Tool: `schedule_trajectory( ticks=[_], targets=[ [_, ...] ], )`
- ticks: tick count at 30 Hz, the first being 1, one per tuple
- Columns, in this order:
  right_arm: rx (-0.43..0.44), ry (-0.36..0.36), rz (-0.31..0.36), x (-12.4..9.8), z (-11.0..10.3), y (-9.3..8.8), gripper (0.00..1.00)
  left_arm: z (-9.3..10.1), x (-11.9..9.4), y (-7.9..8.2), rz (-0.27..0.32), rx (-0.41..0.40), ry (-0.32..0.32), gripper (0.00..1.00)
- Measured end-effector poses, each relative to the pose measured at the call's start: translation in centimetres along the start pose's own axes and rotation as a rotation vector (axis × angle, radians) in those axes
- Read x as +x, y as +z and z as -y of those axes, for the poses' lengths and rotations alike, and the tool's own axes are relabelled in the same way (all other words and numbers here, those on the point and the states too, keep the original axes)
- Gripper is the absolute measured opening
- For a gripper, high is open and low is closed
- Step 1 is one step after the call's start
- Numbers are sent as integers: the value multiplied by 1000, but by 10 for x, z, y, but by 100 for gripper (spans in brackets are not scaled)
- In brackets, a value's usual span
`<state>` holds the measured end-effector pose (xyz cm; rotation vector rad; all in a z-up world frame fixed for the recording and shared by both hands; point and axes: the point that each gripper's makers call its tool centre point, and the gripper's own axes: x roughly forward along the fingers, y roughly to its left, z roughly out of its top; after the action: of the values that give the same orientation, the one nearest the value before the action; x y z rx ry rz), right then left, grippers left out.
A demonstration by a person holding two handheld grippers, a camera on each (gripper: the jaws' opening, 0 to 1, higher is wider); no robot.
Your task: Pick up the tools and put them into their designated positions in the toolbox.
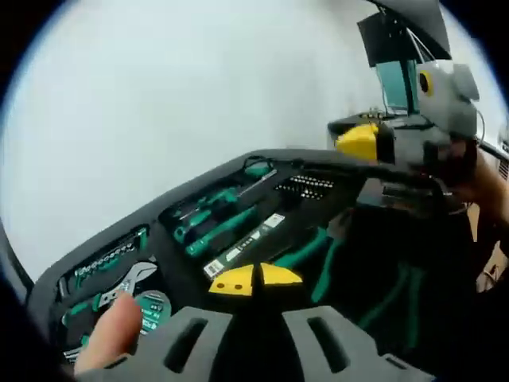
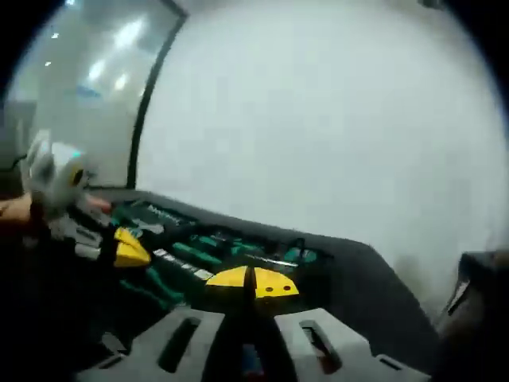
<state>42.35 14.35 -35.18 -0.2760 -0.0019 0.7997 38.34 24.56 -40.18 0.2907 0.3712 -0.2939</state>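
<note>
Toolbox (image 1: 238,171) ahead of both grippers is the biggest thing we see, a black open tray with green-handled tools seated in its slots. In the left gripper view we make out green-handled screwdrivers (image 1: 219,227) just beyond the jaws, a rack of bits (image 1: 306,187) further on, a silver adjustable wrench (image 1: 131,280) to the left of the jaws and a round green tape measure (image 1: 153,306) touching it below. A fingertip (image 1: 111,334) rests near the wrench. The right gripper (image 1: 362,142) comes in from the upper right above the box, its yellow tips blurred.

The left gripper (image 1: 254,278) has its yellow tips pressed together with nothing between them.

In the right gripper view the toolbox (image 2: 350,278) lies past the jaws, its tools too blurred to name. The right gripper (image 2: 253,282) also has its tips together, empty, and the left gripper (image 2: 127,248) shows at the left, over the tray.
</note>
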Motion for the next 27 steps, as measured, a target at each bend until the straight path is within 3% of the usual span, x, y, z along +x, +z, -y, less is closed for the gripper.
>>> schedule_trajectory(
  ticks=[2,5,7,8,9,11,14,17,18,19,20,21,22,24,27],
  targets=[
    [-131,65,-47,10,-32,-4,0,-1,1,1,18,-1,3,0],
    [-259,67,-104,29,-52,-10,0,0,2,1,16,54,8,0],
    [-291,50,-160,37,-58,-20,0,-1,3,-1,21,69,9,0],
    [-220,0,-197,35,-59,-29,0,-1,4,-2,27,63,13,0],
    [-260,-6,-150,41,-61,-21,0,-1,3,-2,44,85,25,0],
    [-341,4,-139,39,-63,-20,0,-7,3,-4,56,158,64,0],
    [-212,17,-162,40,-61,-26,0,-8,3,-4,45,155,74,0],
    [-163,111,-118,40,-63,-24,0,-12,2,-3,79,126,53,0],
    [-176,149,-161,32,-60,-26,0,-10,1,-2,74,129,50,0],
    [-190,58,-147,27,-42,-20,0,-14,-3,-5,32,105,78,0],
    [-184,-13,-49,23,-29,-5,0,-19,-10,-4,-10,119,112,0],
    [-172,-56,78,14,-17,17,4,-24,-16,1,-1,122,131,0],
    [-122,-59,106,7,-11,22,9,-26,-22,8,43,88,144,0],
    [-51,-58,95,-7,-1,17,11,-31,-37,21,153,38,154,2],
    [24,-32,102,-12,4,9,11,-42,-56,21,179,13,203,4]
  ],
)
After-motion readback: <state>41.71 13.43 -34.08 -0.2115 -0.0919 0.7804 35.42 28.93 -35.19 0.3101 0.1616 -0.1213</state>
